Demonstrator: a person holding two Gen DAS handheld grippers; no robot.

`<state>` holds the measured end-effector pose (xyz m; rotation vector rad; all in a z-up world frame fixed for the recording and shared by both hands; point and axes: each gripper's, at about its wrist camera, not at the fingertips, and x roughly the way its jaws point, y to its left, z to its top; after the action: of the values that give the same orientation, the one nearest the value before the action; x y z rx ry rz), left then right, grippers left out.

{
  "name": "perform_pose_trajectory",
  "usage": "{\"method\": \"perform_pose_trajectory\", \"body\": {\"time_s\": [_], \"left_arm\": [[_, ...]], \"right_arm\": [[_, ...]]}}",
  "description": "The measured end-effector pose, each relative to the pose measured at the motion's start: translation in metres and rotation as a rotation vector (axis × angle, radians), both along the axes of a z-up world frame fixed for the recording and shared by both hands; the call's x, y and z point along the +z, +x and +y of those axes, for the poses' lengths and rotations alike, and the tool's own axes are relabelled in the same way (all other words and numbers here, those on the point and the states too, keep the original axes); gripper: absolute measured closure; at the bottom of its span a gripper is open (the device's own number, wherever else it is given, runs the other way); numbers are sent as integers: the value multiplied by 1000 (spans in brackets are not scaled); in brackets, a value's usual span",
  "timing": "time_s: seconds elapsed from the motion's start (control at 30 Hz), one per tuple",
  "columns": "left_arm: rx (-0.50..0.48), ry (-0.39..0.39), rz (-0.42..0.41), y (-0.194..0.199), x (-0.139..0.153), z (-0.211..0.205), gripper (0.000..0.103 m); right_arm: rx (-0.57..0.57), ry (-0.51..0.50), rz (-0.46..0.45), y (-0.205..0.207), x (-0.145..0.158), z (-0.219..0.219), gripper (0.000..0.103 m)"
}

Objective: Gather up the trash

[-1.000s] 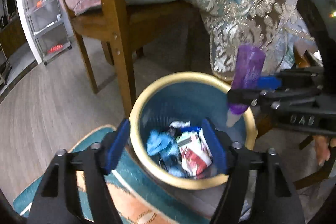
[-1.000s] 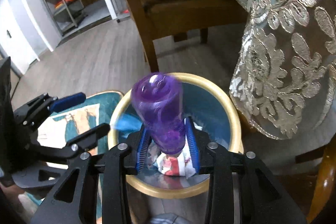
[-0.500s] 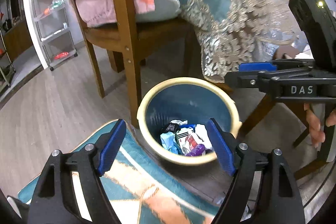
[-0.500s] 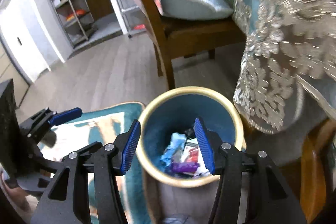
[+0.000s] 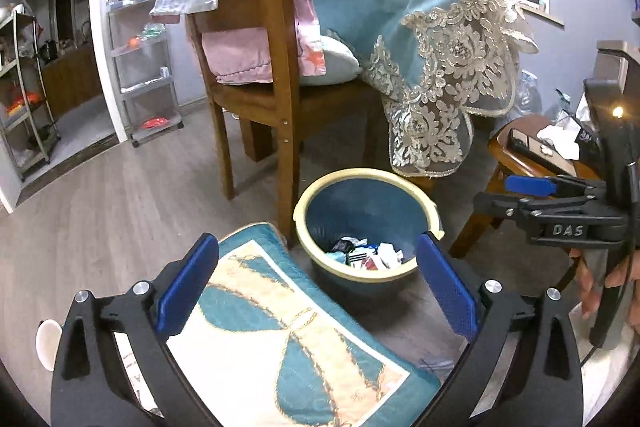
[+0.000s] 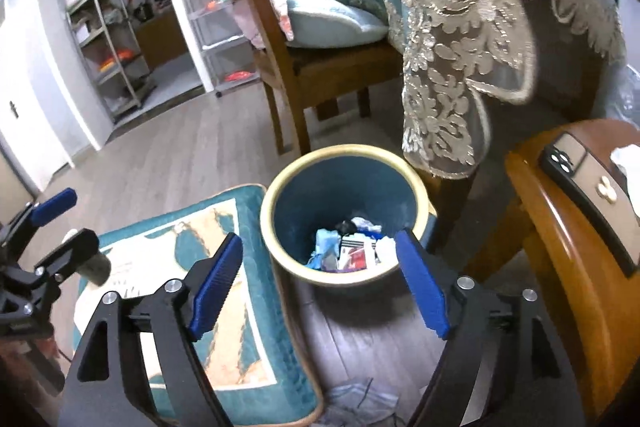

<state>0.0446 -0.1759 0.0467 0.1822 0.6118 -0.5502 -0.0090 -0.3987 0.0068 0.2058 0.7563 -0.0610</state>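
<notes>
Low in the left wrist view, the left gripper (image 5: 316, 291) is opening, empty, now farther from the bin (image 5: 366, 187) on the wood floor (image 5: 120, 203). Centre of the right wrist view, the right gripper (image 6: 320, 283), opening too, has dropped the purple bottle (image 6: 332, 264) among the trash (image 6: 348, 247); the rug (image 6: 192, 227) lies left.

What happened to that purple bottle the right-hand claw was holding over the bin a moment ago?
The right gripper let it go: the bottle dropped into the bin among the trash; now it can barely be made out. Both grippers have pulled back and up, the bin looking smaller; the left gripper is empty too, and both sets of jaws are opening. Bin, chair and rug stayed put.
</notes>
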Motion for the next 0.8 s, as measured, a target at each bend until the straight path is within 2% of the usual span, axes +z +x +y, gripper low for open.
{"method": "perform_pose_trajectory", "body": {"time_s": [0.13,0.2,0.3,0.5,0.8], "left_arm": [[18,-9,-23,-7,-3,2,6],[45,-5,-28,-4,-7,2,6],[71,-2,13,7,-15,1,6],[109,55,28,22,-28,-2,6],[96,72,12,20,-33,-6,6]], "right_arm": [[-15,-40,-15,-13,0,11,9],[-22,-68,-21,-18,0,16,8],[-39,-103,-30,-22,-1,19,7],[-50,-107,-37,-22,-4,18,7],[-55,-91,-33,-21,-7,15,7]]}}
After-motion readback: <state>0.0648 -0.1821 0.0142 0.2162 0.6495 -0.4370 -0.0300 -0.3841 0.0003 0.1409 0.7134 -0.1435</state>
